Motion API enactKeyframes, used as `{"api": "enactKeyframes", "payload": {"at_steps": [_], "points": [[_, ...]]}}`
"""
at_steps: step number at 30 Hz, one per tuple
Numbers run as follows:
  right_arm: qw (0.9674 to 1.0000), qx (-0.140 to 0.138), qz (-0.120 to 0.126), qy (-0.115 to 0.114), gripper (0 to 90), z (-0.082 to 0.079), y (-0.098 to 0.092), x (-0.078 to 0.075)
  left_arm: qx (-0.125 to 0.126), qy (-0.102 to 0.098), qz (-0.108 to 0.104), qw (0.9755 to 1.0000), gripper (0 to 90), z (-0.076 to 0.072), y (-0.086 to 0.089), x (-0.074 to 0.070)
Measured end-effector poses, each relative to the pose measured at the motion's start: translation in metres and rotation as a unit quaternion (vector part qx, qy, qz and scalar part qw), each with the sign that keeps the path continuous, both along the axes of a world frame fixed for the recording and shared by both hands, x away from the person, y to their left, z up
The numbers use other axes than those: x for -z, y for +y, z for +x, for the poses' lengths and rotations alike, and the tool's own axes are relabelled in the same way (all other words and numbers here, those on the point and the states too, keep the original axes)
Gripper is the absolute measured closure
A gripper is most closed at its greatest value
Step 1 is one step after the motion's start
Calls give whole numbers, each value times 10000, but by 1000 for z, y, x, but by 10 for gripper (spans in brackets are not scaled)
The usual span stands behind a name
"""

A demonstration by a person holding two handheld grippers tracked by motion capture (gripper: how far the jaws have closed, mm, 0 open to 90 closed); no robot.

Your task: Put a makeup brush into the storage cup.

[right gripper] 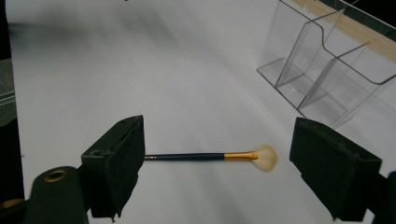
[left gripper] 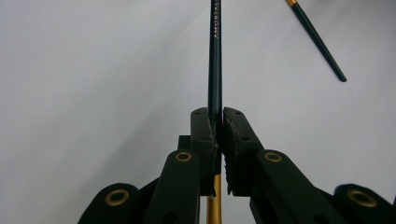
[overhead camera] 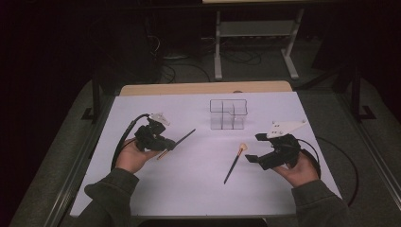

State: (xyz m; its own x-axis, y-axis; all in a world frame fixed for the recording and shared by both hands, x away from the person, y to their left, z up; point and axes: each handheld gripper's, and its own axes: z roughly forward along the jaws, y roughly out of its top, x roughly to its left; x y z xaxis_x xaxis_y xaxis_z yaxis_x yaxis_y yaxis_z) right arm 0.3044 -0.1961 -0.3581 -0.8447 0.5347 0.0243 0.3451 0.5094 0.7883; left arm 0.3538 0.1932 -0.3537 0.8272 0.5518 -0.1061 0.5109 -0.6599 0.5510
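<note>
Brush (left gripper: 215, 56) bristles behind left claw (left gripper: 219, 114)

Black-handled brush (right gripper: 205, 156) with gold ferrule, pale bristles; white table (overhead camera: 198, 189).

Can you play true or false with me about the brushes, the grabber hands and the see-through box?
1. The left gripper is shut on a brush. True.
2. The right gripper squeezes the fan brush. False: its jaws are open and that brush lies on the table.
3. The clear organizer has brushes in it. False: it is empty.
4. The fan brush has a pale, fluffy tip. True.
</note>
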Motion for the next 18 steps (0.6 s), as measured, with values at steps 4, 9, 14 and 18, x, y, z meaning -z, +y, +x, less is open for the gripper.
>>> {"api": "enactKeyframes", "payload": {"at_steps": [4,9,14,18], "points": [[9999,-132,-55,27,178,5,8,-8,181,3,-14,9998,832,-3,-4,-2],[9995,-287,-90,48,183,8,16,-15,248,4,-65,9997,832,-6,-9,-5],[9984,-523,-180,73,192,15,29,-21,565,-76,-30,9984,832,-12,-18,-10],[9972,-690,-264,75,198,19,37,-24,699,-103,-35,9975,832,-16,-27,-11]]}}
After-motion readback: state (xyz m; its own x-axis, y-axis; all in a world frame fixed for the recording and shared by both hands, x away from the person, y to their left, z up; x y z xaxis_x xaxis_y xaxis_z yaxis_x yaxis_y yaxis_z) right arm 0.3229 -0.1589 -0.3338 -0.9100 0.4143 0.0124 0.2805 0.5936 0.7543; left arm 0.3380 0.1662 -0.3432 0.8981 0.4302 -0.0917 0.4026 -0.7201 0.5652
